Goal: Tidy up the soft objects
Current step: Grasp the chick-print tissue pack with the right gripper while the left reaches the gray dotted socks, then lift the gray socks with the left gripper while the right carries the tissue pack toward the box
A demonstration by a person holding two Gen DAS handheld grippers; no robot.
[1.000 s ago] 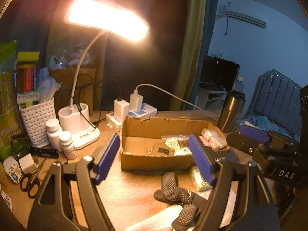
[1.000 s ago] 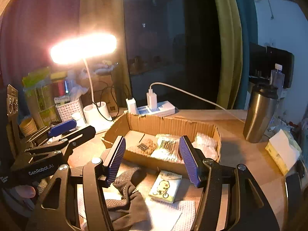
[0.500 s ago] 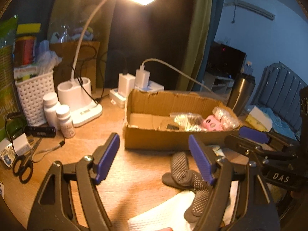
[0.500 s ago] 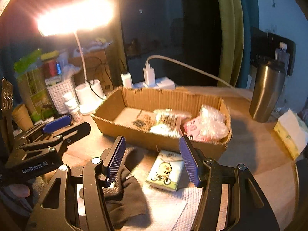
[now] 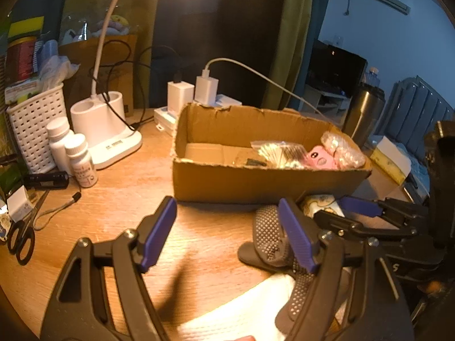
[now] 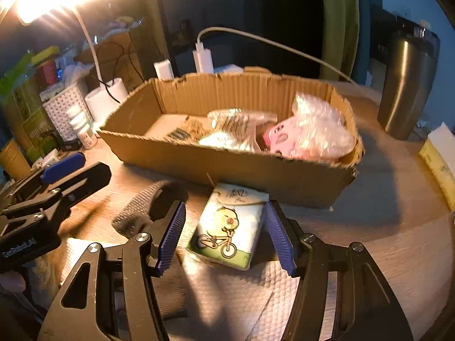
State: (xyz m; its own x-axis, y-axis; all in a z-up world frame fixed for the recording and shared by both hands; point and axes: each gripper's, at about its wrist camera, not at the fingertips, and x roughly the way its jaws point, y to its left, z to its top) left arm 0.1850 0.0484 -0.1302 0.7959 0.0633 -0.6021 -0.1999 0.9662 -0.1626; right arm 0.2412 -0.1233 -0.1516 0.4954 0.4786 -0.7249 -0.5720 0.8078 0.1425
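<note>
A cardboard box (image 6: 256, 170) (image 5: 256, 182) holds several soft packets, a pink one (image 6: 278, 139) (image 5: 321, 159) among them. A tissue pack with a chick on a bicycle (image 6: 230, 227) lies on a white paper towel (image 6: 247, 292) in front of the box. My right gripper (image 6: 224, 238) is open, its pads on either side of the pack, not touching. Dark dotted socks (image 5: 273, 241) (image 6: 139, 210) lie left of the pack. My left gripper (image 5: 227, 236) is open and empty over the wooden desk, its right pad above the socks.
A white lamp base (image 5: 105, 130), two pill bottles (image 5: 79, 162), a white basket (image 5: 31, 130), scissors (image 5: 20, 241) and chargers (image 5: 193, 93) crowd the left and back. A steel tumbler (image 6: 406, 85) and a yellow tissue box (image 6: 440, 159) stand right.
Both grippers have moved down and forward towards the desk. The right gripper's open pads have come down around the tissue pack. The left one has dropped near the socks.
</note>
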